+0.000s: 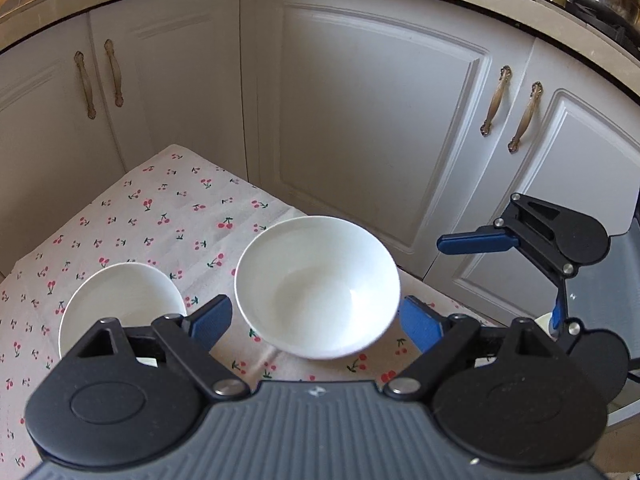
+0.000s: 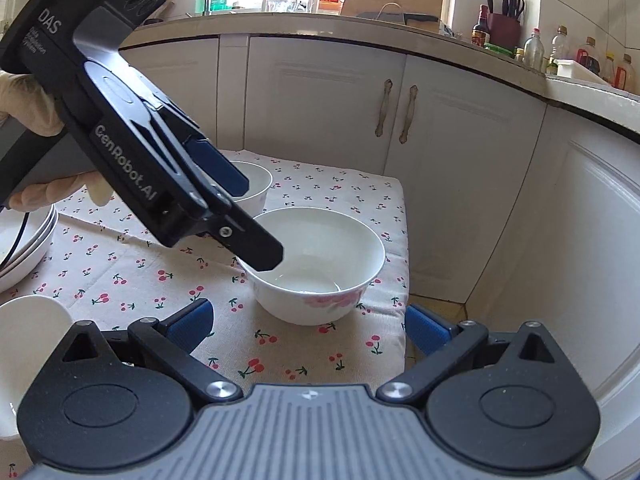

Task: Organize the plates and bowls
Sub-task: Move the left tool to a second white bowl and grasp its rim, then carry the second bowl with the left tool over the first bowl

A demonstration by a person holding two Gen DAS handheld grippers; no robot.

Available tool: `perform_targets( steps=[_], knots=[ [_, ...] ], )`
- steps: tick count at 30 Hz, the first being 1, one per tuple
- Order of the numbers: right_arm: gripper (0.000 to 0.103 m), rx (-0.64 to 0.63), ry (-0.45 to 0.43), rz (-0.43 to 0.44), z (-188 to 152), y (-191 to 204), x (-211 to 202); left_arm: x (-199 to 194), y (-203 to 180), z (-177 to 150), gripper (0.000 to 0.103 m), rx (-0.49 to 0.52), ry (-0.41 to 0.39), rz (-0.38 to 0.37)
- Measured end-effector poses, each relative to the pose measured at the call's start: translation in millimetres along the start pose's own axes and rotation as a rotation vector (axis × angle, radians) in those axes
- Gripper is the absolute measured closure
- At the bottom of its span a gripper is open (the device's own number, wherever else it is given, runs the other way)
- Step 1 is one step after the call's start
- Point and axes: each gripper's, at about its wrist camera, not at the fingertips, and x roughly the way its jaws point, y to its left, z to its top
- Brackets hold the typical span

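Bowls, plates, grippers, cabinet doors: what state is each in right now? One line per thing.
Floral bowl: upright on the tablecloth, empty, not gripped.
Second bowl: upright behind it, partly hidden by the left gripper.
Plate stack: nested at the table's left edge.
Left gripper: open, jaws either side of the floral bowl, not touching.
Right gripper: open, empty.
Cabinet doors: closed.

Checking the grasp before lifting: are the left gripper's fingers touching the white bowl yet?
Apart. The left wrist view shows cloth between both blue fingers and the white bowl.
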Motion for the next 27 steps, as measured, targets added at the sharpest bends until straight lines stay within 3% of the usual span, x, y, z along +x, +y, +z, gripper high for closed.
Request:
perform_targets(
  steps=[7,11,27],
  knots=[
    [0.002,-0.003,0.021,0.023,3,-6,27,28,10,10,0.013,-0.005,0.018,-0.002],
    [0.010,0.009,0.037,0.030,4,-9,38,37,12,12,0.015,-0.008,0.018,-0.012],
    [0.020,0.002,0.041,0.048,7,-9,43,50,17,13,0.019,-0.005,0.038,-0.048]
  ],
)
